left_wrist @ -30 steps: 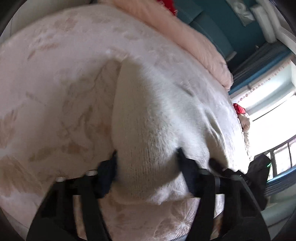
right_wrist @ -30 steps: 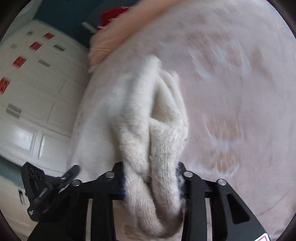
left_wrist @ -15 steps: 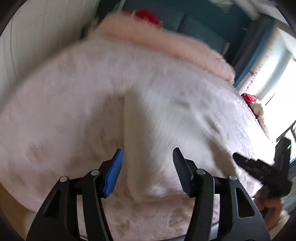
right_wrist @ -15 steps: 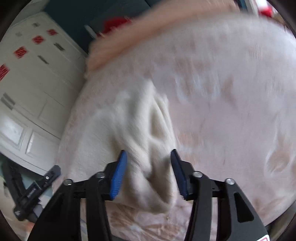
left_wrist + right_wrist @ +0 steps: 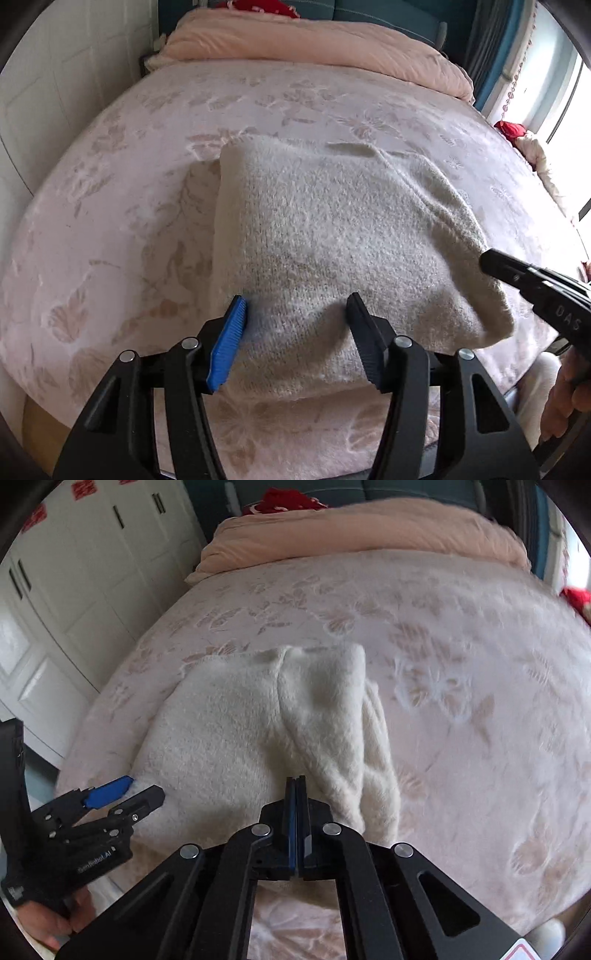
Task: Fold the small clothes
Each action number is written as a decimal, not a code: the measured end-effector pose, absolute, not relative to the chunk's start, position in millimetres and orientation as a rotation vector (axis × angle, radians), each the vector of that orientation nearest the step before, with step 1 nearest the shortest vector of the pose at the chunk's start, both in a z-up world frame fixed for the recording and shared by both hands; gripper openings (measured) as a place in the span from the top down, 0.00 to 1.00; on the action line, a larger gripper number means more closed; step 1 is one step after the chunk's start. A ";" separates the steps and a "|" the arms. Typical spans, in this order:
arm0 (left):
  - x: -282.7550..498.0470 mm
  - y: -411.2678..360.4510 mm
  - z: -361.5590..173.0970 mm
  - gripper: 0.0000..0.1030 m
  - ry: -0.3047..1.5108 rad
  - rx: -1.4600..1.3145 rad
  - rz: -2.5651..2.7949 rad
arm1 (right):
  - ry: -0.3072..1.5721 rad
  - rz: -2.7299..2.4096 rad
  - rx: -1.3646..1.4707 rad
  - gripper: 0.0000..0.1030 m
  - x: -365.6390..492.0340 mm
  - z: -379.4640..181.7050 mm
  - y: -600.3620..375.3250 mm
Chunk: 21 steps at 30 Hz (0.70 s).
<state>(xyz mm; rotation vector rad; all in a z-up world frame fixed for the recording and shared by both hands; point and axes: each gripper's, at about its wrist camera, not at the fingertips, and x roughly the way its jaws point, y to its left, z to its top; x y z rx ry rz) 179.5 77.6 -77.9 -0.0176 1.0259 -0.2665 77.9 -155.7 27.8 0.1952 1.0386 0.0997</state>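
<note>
Your left gripper (image 5: pixel 295 314) hangs half open over the near edge of the folded sweater (image 5: pixel 332 236), gripping nothing; your right gripper (image 5: pixel 296 786) is pinched fully closed, empty; the sweater lies on the bedspread (image 5: pixel 110 184); beyond, a pink quilt (image 5: pixel 314 40).

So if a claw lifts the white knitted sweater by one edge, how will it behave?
The sweater would probably sag and unfold, since its fuzzy knit lies in soft, rounded folds. It looks thick but likely light. It is unlikely to slip on the textured bedspread.
</note>
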 end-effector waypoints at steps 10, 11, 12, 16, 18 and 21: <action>165.0 97.1 -59.0 0.13 0.957 -0.161 -0.251 | 1.005 0.030 0.308 0.36 84.1 16.3 -191.2; 167.5 102.1 -60.8 0.13 0.960 -0.191 -0.242 | 1.015 0.012 0.309 0.36 90.0 10.6 -194.8; 173.0 108.9 -67.5 0.13 0.988 -0.230 -0.225 | 1.044 0.011 0.328 0.36 97.2 1.5 -199.1; 194.2 126.6 -102.8 0.13 1.114 -0.401 -0.233 | 1.161 0.089 0.571 0.41 124.2 -49.1 -209.9; 200.7 127.4 -111.8 0.29 1.131 -0.458 -0.277 | 1.156 0.154 0.652 0.62 130.1 -57.0 -207.7; 206.1 117.5 -100.4 0.44 1.111 -0.428 -0.299 | 1.082 0.148 0.568 0.73 125.1 -25.6 -197.7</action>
